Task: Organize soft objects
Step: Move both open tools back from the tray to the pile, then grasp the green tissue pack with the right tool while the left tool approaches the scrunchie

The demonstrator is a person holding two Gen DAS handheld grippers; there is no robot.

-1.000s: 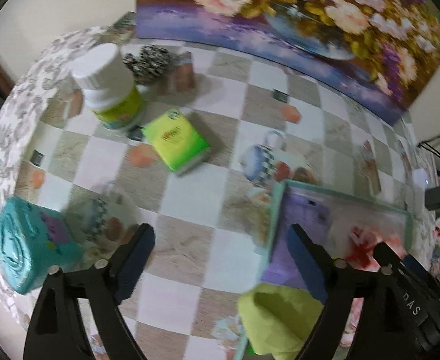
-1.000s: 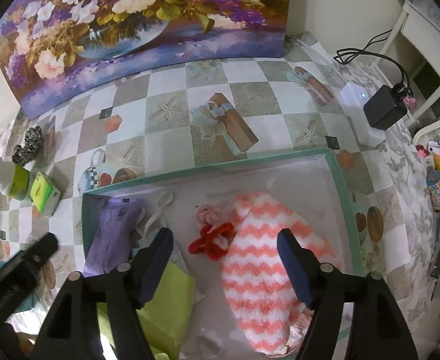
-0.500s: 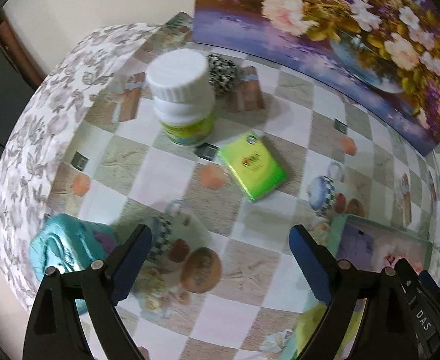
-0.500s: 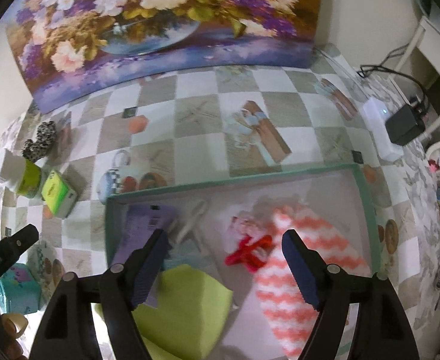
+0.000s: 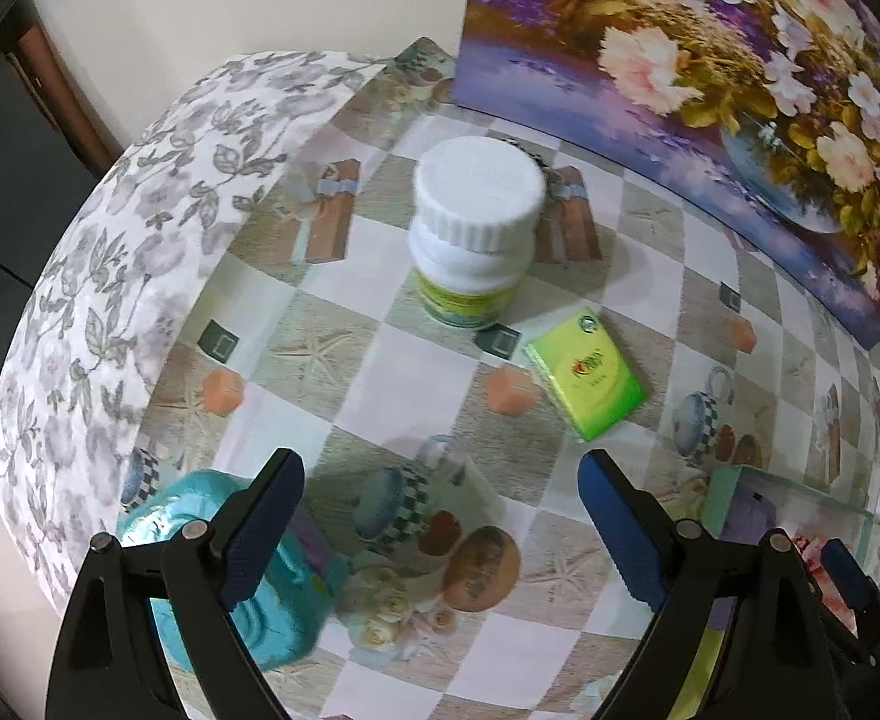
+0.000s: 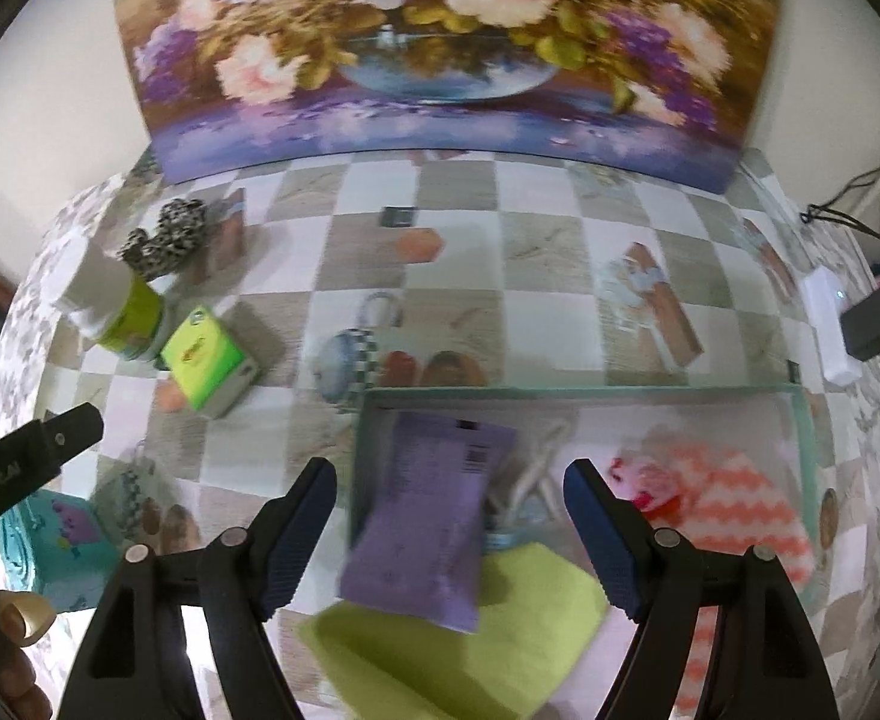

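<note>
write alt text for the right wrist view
An open, empty right tool hangs over a teal-rimmed tray holding a purple packet, a lime cloth and a coral zigzag plush. A green box lies left on the checkered tablecloth.

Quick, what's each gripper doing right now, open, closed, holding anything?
Left gripper: open, holding nothing.
Right gripper: open, holding nothing, above the purple packet in the tray.
</note>
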